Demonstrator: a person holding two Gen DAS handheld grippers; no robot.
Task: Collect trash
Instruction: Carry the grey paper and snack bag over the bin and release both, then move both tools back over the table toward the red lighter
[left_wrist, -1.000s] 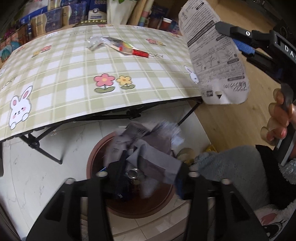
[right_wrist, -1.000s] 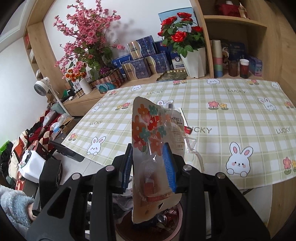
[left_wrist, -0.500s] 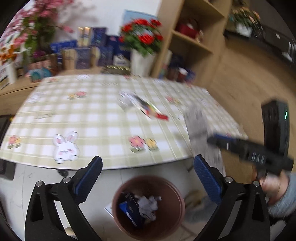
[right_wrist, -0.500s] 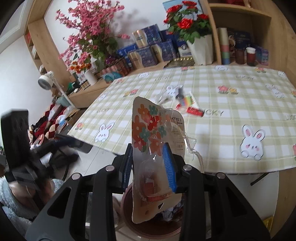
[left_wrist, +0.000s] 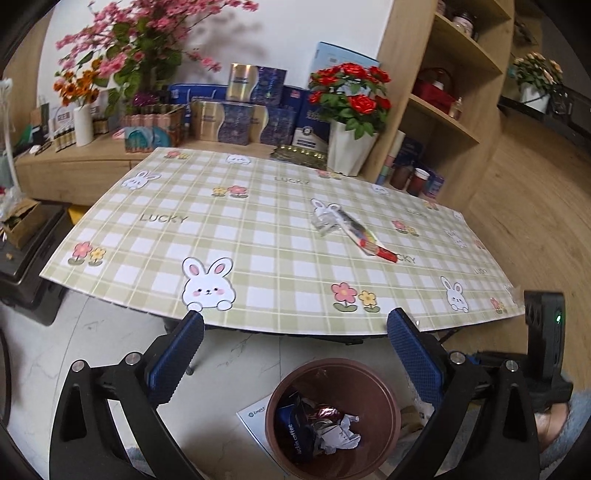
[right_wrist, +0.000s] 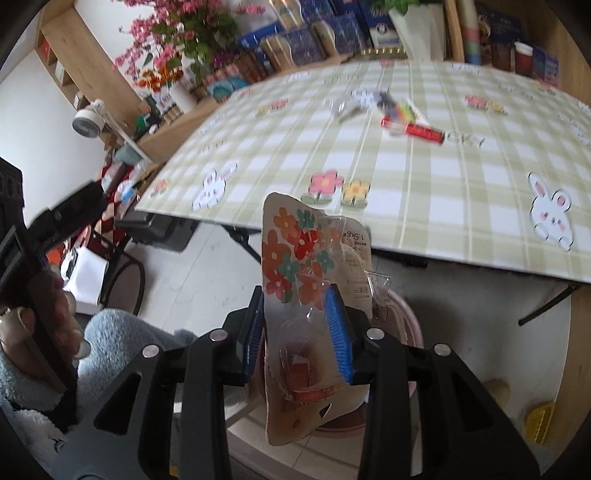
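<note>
My R gripper clamps flowered wrapper, long axis upright, top toward table. L gripper jaws just opened, empty, over bin.

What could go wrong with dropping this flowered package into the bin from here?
1. The flowered package in the right gripper is wide and stiff; it might catch the brown bin's rim and land on the floor.
2. The bin already holds crumpled paper and a coffee bag, so the package may perch on top.
3. Wrappers remain on the table; the left gripper, its jaws just opened and empty, could crowd the right above the bin.
</note>
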